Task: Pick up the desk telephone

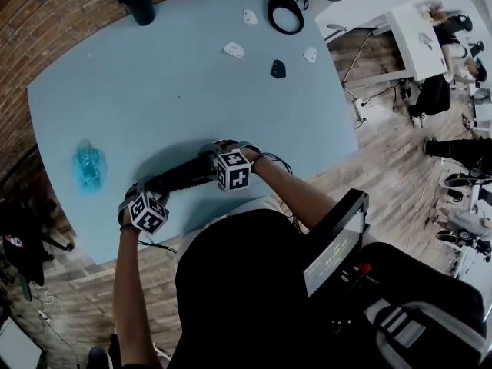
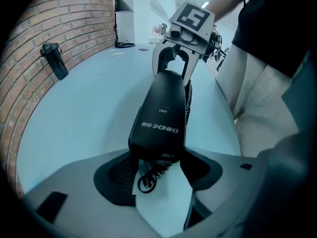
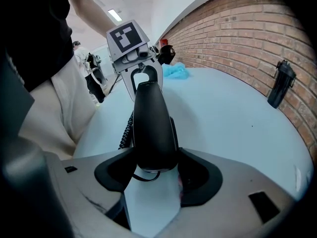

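Stretching wide, light-blue desk w/ brick wall behind. Black phone handset is at desk's near edge, betw. 2 tongs. L tongs clamped on 1 end, R tongs clamped on the other. Coiled cord hangs under handset toward desk.

On the pale blue table, near its front edge, a black telephone handset spans the left gripper and right gripper, one at each end; both seem to clasp it, though marker cubes cover the jaws. A crumpled blue thing lies well to the left
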Demonstrator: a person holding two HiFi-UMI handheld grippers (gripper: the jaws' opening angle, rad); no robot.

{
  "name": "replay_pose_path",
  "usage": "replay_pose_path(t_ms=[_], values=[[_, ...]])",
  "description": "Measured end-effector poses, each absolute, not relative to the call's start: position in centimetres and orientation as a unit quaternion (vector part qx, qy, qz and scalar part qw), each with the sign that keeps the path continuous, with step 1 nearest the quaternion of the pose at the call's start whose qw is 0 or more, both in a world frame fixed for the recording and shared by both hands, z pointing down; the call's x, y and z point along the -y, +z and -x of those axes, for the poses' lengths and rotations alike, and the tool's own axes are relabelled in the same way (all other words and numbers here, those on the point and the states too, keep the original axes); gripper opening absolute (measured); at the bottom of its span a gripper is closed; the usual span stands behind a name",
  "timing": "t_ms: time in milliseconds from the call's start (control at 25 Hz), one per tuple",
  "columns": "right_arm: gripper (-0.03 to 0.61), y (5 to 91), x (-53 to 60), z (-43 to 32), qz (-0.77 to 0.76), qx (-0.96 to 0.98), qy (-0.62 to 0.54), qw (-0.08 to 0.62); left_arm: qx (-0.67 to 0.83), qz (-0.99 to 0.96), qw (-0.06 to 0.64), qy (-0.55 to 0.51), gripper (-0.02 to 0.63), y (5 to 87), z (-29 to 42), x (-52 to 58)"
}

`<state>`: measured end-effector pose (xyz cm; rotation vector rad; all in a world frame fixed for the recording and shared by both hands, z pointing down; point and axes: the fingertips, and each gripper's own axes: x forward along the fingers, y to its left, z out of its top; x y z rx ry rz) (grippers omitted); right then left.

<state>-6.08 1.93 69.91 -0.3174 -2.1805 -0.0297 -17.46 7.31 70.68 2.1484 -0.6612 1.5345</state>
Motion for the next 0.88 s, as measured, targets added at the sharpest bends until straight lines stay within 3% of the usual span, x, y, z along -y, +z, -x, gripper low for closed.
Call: replay_pose_path(t_ms=[880], values=[[0.261, 70.06, -1.89, 6.15, 0.117, 0.881, -0.007, 0.458, 0.254, -0.788, 0.204, 0.523, 0.263, 70.47, 17.59, -7.35]])
